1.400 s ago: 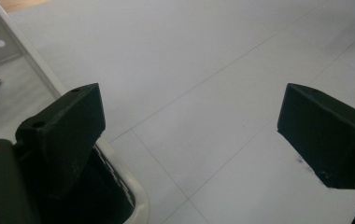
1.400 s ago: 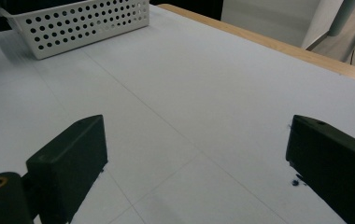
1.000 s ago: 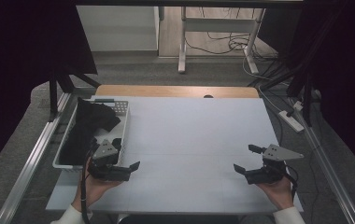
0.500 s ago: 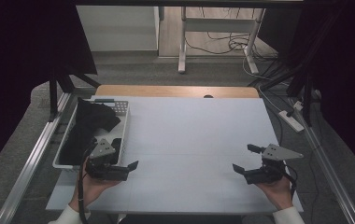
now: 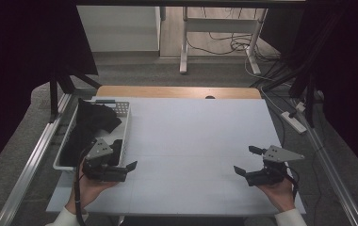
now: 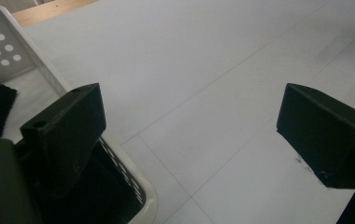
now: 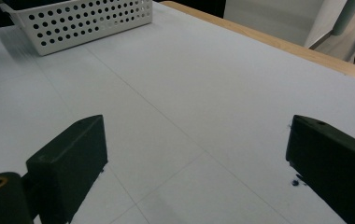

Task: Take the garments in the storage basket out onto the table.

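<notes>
The white table (image 5: 196, 141) is bare. The perforated white basket (image 5: 123, 123) sits at its left edge with crumpled black cloth (image 5: 90, 123) heaped inside. The left gripper (image 5: 120, 162) has slid closer to the basket's near corner, jaws spread, probably lining up a grab. The right gripper (image 5: 248, 161) hovers wide open too.

Basket (image 5: 123, 123) on table (image 5: 196, 141) at your left edge; cloth (image 5: 90, 125) inside; your left gripper (image 5: 120, 162) just beside basket's near end; right gripper (image 5: 248, 162) well apart, near right.
</notes>
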`<state>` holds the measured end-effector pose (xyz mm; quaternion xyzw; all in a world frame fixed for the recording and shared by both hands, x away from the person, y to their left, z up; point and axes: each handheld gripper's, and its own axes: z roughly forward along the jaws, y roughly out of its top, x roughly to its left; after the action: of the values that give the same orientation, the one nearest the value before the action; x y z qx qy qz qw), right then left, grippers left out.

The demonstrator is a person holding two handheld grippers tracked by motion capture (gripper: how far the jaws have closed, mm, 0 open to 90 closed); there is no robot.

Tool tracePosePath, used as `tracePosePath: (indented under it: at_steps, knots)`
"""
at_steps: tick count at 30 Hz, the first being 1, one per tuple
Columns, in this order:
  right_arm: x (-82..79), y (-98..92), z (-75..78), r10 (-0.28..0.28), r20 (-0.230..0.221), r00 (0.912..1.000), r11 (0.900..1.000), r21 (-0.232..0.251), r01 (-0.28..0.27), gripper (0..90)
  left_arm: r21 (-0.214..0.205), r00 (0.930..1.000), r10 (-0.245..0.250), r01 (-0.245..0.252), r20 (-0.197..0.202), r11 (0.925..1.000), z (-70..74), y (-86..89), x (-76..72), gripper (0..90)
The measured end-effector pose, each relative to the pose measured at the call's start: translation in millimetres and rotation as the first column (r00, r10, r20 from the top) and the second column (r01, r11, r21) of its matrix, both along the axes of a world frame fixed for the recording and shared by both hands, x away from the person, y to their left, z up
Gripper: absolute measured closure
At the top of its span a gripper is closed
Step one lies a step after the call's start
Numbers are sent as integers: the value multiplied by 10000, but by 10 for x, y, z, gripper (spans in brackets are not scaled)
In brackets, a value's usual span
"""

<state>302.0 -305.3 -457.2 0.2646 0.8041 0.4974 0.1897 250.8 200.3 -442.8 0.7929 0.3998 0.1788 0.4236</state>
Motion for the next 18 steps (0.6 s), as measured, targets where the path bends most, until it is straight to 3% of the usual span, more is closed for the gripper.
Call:
tracePosePath:
  at_steps: [6,9,10,11,12,18]
  knots:
    - [-4,-16,23,-85,-15,10000,9999,98,85,53,-322,9997,193,-199,-164,9993,56,52,4,86]
    - [-10,-27,30,-106,33,9999,9998,162,106,54,250,9996,226,-221,-185,9994,122,46,-1,85]
    - [-10,-36,27,-139,31,9999,9998,134,139,54,83,9996,265,-265,75,9996,204,82,-20,85]
    - [-10,-36,27,-139,31,9999,9998,134,139,54,83,9996,265,-265,75,9996,204,82,-20,92]
    - [-21,-44,16,-148,-2,9999,9998,146,148,54,-198,9993,312,-309,185,9993,259,119,-12,93]
    - [-19,-52,12,-154,29,9999,9999,69,153,54,-201,9981,579,-575,221,9981,306,209,80,92]
